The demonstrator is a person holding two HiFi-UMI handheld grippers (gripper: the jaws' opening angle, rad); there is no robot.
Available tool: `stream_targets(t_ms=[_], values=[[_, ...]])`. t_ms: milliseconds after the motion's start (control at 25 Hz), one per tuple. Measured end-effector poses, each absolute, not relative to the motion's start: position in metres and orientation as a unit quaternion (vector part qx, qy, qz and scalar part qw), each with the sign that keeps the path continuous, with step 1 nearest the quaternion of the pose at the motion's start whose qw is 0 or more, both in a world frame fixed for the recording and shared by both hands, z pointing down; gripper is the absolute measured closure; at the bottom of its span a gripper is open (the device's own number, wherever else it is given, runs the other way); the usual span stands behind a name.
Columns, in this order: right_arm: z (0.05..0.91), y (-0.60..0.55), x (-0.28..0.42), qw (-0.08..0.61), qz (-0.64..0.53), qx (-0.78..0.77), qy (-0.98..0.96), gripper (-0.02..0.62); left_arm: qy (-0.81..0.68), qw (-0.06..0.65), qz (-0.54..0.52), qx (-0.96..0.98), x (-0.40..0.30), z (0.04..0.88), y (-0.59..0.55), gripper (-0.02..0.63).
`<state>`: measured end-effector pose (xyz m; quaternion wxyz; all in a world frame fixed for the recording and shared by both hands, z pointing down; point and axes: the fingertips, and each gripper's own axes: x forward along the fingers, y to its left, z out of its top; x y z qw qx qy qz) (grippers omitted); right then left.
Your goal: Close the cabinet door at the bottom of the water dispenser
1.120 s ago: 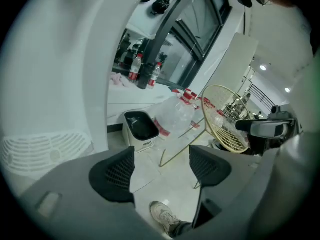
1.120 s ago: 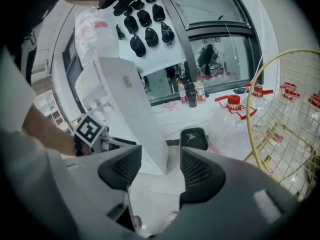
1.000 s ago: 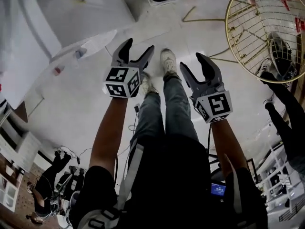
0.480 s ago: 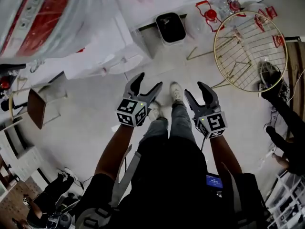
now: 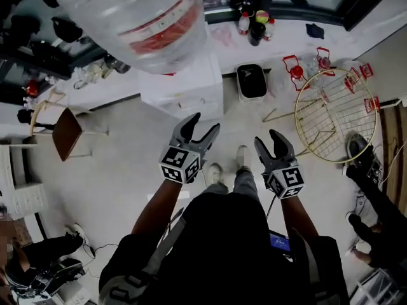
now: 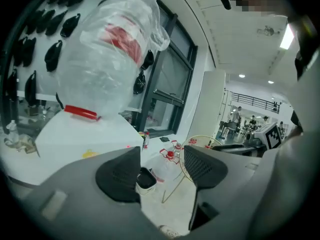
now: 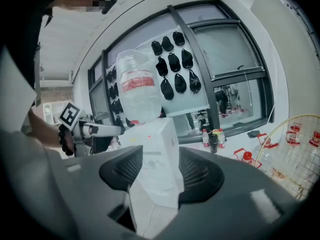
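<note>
Now both risen — left gripper [image 5: 203, 123] just narrowing, empty; right gripper [image 5: 268, 138] parted, empty; water dispenser [image 5: 186, 76] at twelve o'clock, door [image 5: 196, 107] seemingly shut.

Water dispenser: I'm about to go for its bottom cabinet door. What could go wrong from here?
The bagged bottle sits high on the water dispenser; a hard shove low down might rock it.
The black bin and gold wire rack stand on the floor just right of it; a low reach there could snag them.
</note>
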<state>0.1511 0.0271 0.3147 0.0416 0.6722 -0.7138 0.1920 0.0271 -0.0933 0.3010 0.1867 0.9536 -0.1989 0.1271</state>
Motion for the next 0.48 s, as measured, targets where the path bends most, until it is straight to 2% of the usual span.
stream_targets(t_ms=[200,280,480], values=[[0.278,0.006,0.12,0.051,0.149,0.647,-0.746,0.371,-0.245,0.192,0.098,0.945,-0.019,0.265,-0.101,0.342],[0.268,0.001,0.108,0.049,0.145,0.637,-0.755,0.376,-0.262,0.182,0.091,0.943,-0.036,0.25,-0.104,0.373],[0.229,-0.025,0.089,0.03,0.124,0.611,-0.782,0.4,-0.307,0.148,0.076,0.937,-0.071,0.209,-0.117,0.38]])
